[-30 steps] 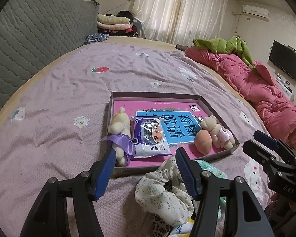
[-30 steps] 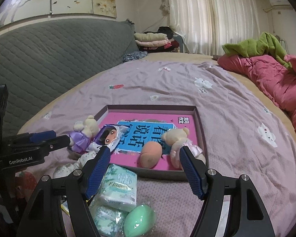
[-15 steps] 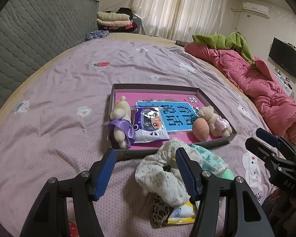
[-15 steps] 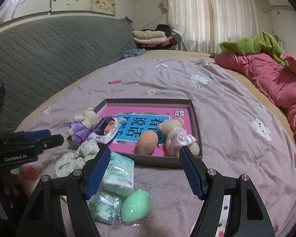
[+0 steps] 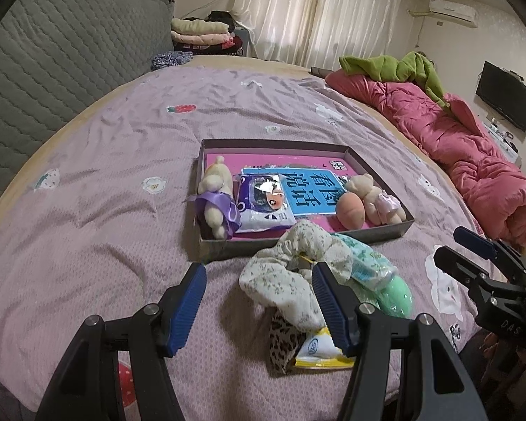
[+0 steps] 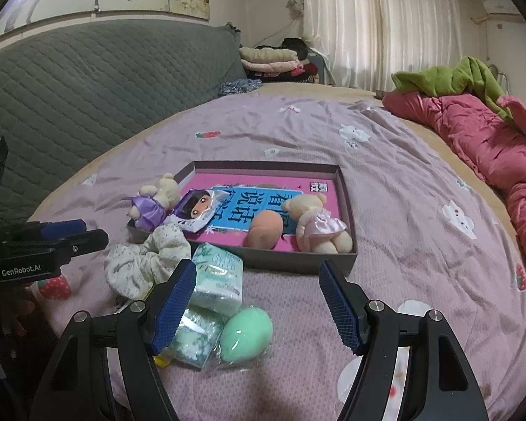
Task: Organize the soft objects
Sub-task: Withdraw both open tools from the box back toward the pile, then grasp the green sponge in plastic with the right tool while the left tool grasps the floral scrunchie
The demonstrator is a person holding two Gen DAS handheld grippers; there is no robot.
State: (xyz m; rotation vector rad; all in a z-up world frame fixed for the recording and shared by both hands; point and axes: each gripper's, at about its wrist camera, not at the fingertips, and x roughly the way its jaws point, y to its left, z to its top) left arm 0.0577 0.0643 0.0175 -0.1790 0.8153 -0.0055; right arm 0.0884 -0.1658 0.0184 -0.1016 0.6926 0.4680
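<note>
Left wrist view: left gripper [image 5: 259, 303], blue-padded jaws spread wide, holding nothing, poised low over the purple bedspread [image 5: 87, 217]; floral scrunchie [image 5: 291, 273] just ahead of its right finger, partly hidden by that finger; leopard-print item [image 5: 280, 342] and yellow packet [image 5: 321, 347] beneath and beside the scrunchie; green egg-shaped sponge [image 5: 396, 296] to the right, touching a tissue pack [image 5: 366, 263]; shallow box [image 5: 298, 144] beyond, containing a pink book [image 5: 312, 186], a bear in purple dress [image 5: 215, 200] at the left wall, a cartoon-face packet [image 5: 263, 203] next to it, a peach-coloured sponge [image 5: 350, 210] and a bear in pink dress [image 5: 377, 200] at the near right corner.

Right wrist view: right gripper [image 6: 257, 301], jaws likewise wide apart and empty, above the bedspread in front of the box; two tissue packs, one [image 6: 219, 273] touching the box front, one [image 6: 193, 338] behind the left finger; green sponge lying between the fingers, nearer the left one; scrunchie to the left of the packs; pink quilt [image 6: 491, 140] along the right bed edge.
</note>
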